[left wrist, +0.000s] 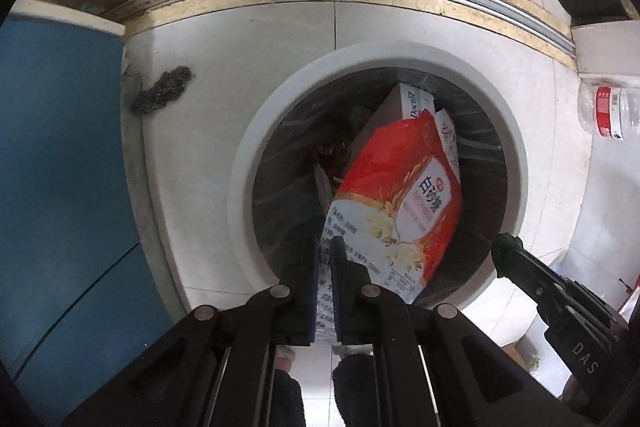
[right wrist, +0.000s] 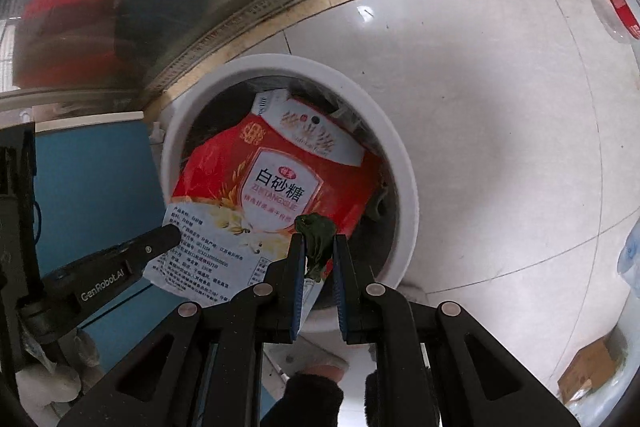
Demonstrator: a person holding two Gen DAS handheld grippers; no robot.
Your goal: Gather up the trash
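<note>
From my left wrist view, the left gripper point(left wrist: 325, 247) at lower centre pinches the lower edge of a red and white sugar bag point(left wrist: 394, 203), which hangs over the open mouth of the white round bin point(left wrist: 240, 163) mid-frame. A white carton point(left wrist: 404, 103) leans against the bin's far inner wall. Bare floor tile lies left of the rim up to the blue cabinet point(left wrist: 60, 167); a clear bottle point(left wrist: 608, 111) lies at right. From my right wrist view, the right gripper point(right wrist: 319, 247) at lower centre clamps a crumpled dark green scrap point(right wrist: 316, 235) just above the bin's near rim, in front of the bag. Open tile spreads right of the bin; a cardboard box point(right wrist: 588, 367) sits lower right.
</note>
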